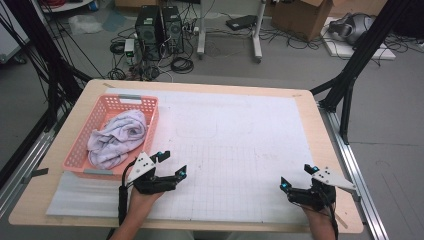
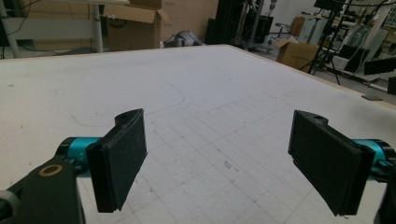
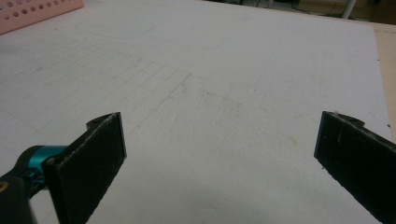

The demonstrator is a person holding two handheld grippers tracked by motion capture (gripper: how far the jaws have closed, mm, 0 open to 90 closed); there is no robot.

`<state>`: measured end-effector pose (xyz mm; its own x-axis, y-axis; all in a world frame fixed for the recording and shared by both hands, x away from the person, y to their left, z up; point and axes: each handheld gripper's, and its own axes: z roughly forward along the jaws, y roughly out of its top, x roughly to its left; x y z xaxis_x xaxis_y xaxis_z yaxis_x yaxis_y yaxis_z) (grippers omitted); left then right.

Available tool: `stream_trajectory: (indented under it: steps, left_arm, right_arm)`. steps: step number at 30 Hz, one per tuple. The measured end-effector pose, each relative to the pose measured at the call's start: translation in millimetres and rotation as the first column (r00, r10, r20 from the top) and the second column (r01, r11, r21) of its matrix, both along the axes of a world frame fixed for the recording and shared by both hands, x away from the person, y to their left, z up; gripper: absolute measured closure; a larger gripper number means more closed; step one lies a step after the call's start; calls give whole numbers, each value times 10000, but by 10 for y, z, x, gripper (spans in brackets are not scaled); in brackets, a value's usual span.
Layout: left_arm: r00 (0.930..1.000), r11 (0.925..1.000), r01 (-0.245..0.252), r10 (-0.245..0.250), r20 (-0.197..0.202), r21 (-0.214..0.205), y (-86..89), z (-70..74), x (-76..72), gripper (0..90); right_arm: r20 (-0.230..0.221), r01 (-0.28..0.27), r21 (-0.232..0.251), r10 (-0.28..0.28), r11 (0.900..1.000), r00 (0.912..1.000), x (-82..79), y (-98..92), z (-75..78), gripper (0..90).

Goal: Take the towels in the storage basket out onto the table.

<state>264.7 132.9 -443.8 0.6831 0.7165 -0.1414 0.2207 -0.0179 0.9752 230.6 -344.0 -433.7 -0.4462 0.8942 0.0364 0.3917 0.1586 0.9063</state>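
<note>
Lying crumpled in the pink plastic basket (image 1: 80, 150), one white cloth (image 1: 118, 137) sits just up and left of the left gripper (image 1: 173, 163), whose two jaws stand wide apart with nothing between them. Well apart from the cloth, at the table's near right, the right gripper (image 1: 297, 176) also has its jaws spread and empty. Both hover over one white gridded mat (image 1: 240, 150). The basket walls are perforated; the jaw pads (image 2: 122, 154) look black and ribbed.

You get even, soft overhead light with faint shadows and no glare on the white mat (image 1: 240, 145). Both gripper views look grainy and slightly soft, backgrounds blurring farther off.
</note>
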Motion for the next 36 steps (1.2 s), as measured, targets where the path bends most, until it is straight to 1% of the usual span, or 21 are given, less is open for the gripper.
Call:
stream_trajectory:
  steps: [3, 8, 10, 13, 15, 16, 18, 19, 22, 24, 26, 27, 28, 30, 33, 36]
  left_arm:
    - [10000, 10000, 22, -22, -7, 2, -8, 2, 5, 191]
    - [9997, 9998, 79, -83, -213, -185, -29, 9, 19, 186]
    - [9998, 9999, 9, -13, -217, -159, -38, 10, 22, 185]
    - [9997, 9999, 76, -79, -252, -129, -44, 10, 30, 189]
    - [9997, 9999, 109, -110, -204, -78, -50, 15, 35, 196]
    - [9997, 9999, 138, -139, -206, -50, -55, 19, 37, 195]
    - [9997, 9999, 155, -156, -213, -67, -66, 37, 36, 195]
    - [9996, 9998, 194, -196, -194, -86, -72, 47, 32, 196]
    - [9992, 9992, 383, -382, -130, 107, -86, 82, 14, 198]
    - [9990, 9987, 449, -448, -37, 222, -83, 129, 13, 203]
    - [9991, 9991, 425, -425, 14, 86, -66, 194, 10, 206]
    - [9992, 9993, 382, -382, 117, -5, -49, 251, -1, 207]
    - [9991, 9994, 349, -349, 226, 23, -30, 299, -9, 207]
    - [9989, 9996, 286, -287, 372, 34, 19, 395, -20, 206]
    - [9984, 9995, 288, -294, 492, 130, 113, 542, -2, 202]
    - [9982, 9991, 355, -366, 472, 250, 221, 675, 42, 200]
  right_arm:
    - [-54, -74, -37, 74, 10000, 10000, -4, 9, -10, 8]
    - [-147, -38, -30, 37, 10000, 9999, -4, -5, -26, 8]
    - [-181, 31, 123, -28, 9999, 9998, -1, -27, -40, 8]
    - [-261, 114, 147, -110, 9998, 9996, -13, -44, -44, 8]
    - [-350, 232, 185, -226, 9996, 9991, -31, -63, -45, 8]
    - [-400, 261, 257, -251, 9993, 9989, -36, -68, -40, 9]
    - [-400, 238, 200, -230, 9995, 9989, -38, -78, -40, 9]
    - [-509, 230, 209, -219, 9995, 9985, -48, -77, -46, 9]
    - [-481, 268, 204, -258, 9994, 9985, -68, -71, -38, 9]
    - [-339, 264, 245, -256, 9994, 9991, -76, -64, -27, 9]
    - [-287, 178, 172, -173, 9997, 9994, -73, -57, -23, 9]
    - [-355, 127, 192, -120, 9997, 9993, -71, -45, -29, 8]
    - [-355, 127, 192, -120, 9997, 9993, -71, -45, -29, 8]
    - [-413, 104, 254, -93, 9996, 9991, -72, -42, -32, 9]
    - [-364, 90, 263, -80, 9996, 9993, -67, -47, -30, 9]
    - [-393, 66, 313, -54, 9995, 9992, -70, -38, -30, 9]
